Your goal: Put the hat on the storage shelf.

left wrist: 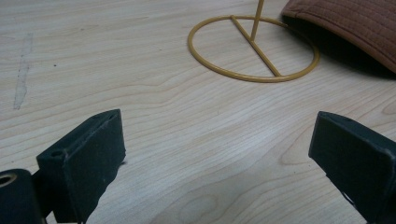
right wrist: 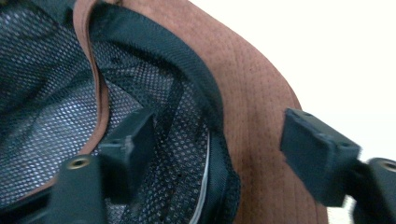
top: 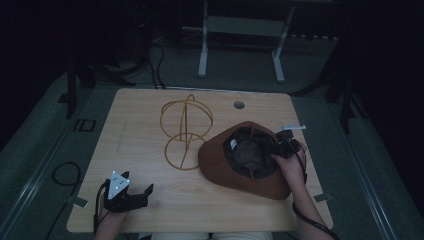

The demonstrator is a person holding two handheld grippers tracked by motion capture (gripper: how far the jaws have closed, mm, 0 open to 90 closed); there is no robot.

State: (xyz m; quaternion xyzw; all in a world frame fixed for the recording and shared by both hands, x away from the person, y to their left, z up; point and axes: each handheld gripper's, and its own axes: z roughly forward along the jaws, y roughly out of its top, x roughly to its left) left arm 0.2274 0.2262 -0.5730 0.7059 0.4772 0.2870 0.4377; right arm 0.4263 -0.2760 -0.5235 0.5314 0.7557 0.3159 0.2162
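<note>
A brown hat (top: 240, 160) lies upside down on the right half of the desk (top: 145, 150), just beside a yellow wire stand (top: 185, 131). The right tool (top: 280, 146) straddles the hat's rim, one jaw inside the mesh lining, one outside, not yet pinching. The left tool (top: 135, 196) rests spread near the desk's front edge.
</note>
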